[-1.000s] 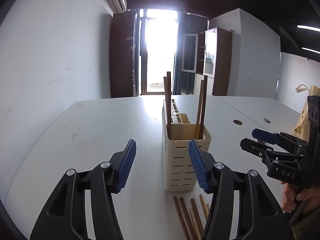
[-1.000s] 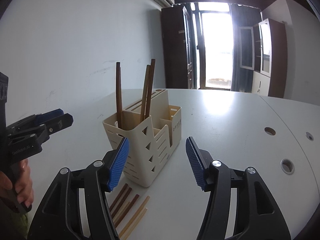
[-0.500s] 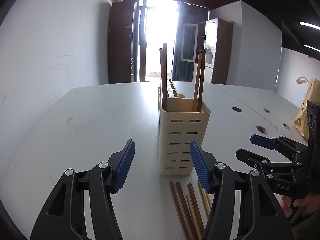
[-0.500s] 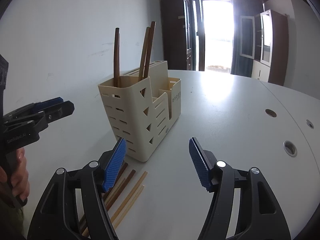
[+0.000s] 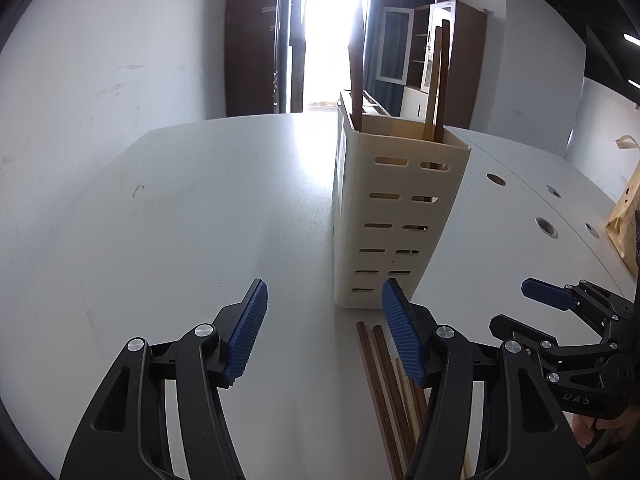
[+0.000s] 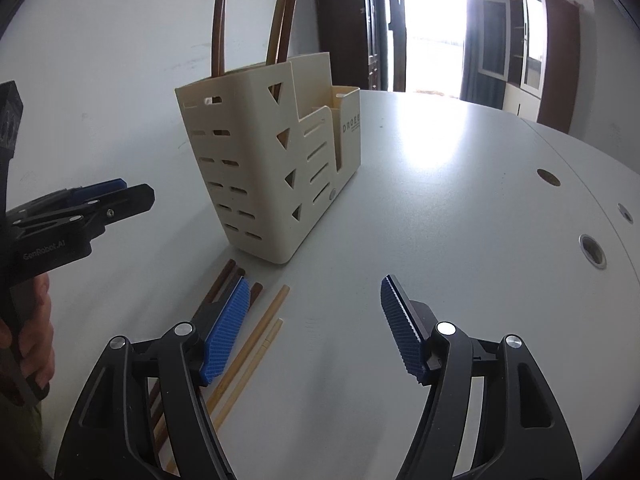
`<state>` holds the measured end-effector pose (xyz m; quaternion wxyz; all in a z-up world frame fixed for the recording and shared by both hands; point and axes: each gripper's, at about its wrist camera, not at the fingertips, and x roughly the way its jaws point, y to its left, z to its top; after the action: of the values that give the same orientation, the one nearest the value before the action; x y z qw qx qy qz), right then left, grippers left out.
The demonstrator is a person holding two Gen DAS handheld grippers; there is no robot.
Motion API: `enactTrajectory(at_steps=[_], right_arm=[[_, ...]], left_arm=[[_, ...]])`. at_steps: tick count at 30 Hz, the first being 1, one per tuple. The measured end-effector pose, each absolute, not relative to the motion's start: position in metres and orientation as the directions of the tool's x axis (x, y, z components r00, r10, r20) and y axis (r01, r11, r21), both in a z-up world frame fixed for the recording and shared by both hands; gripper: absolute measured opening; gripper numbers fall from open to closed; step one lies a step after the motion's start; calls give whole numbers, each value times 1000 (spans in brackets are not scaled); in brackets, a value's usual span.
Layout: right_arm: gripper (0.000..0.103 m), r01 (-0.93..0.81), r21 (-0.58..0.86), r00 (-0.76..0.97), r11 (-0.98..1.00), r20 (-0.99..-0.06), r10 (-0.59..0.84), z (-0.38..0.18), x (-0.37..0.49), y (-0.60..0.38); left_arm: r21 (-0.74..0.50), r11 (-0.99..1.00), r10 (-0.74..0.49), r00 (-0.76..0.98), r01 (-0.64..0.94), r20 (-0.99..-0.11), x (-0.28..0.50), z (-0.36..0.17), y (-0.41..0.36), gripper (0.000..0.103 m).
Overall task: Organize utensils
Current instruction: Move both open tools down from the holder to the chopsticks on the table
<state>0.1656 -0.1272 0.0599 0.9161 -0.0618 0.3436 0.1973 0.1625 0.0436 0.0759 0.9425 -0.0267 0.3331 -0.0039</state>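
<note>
Blue ribbed pads on black fingers, both grippers. Left gripper (image 5: 322, 334): jaws apart, moderately wide, nothing between them, only bare white table (image 5: 168, 240) under the gap. Its pads (image 5: 246, 332) touch nothing. Right gripper (image 6: 312, 326): jaws opening, a bit wider than the left, nothing gripped; bare tabletop in the gap.

Loose chopsticks (image 6: 256, 332) lie flat on the table at the right gripper's left finger: the pale ones just inside that pad, the dark brown ones mostly under or behind it. Cannot tell if the pad touches any. In the left wrist view the same sticks (image 5: 380, 368) run beside and beneath the left gripper's right finger, dark ones on the near side, pale ones mostly hidden by it.

Cream slotted utensil holder (image 5: 396, 216) stands upright just past the far ends of the sticks, ahead of the left gripper's right fingertip and ahead-left of the right gripper. Dark brown chopsticks (image 6: 218, 32) stand in its tallest compartment, leaning slightly, with more (image 6: 282, 16) at that compartment's other corner. Lower compartments sit behind it.

Each gripper shows in the other's view, off to the side, with a hand (image 6: 34, 332) on the left one's handle. Beyond: cable holes (image 6: 592, 250) in the table, bright doorway, cabinets.
</note>
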Motion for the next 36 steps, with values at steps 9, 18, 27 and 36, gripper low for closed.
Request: enactTrajectory(at_steps=[9, 18, 27, 36], right_arm=[[68, -388, 5, 625, 922, -733, 268, 31, 173, -117], [68, -379, 22, 582, 925, -772, 257, 15, 182, -115], [68, -373, 1, 579, 928, -781, 233, 1, 187, -103], [68, -371, -55, 592, 927, -783, 191, 0, 179, -99]], left_arm=[[-35, 999, -27, 728, 4, -685, 175, 51, 37, 60], [-21, 1000, -27, 681, 16, -732, 187, 29, 31, 60], [-15, 1000, -23, 646, 18, -763, 196, 16, 26, 60], [0, 1000, 4, 613, -7, -790, 203, 5, 31, 60]])
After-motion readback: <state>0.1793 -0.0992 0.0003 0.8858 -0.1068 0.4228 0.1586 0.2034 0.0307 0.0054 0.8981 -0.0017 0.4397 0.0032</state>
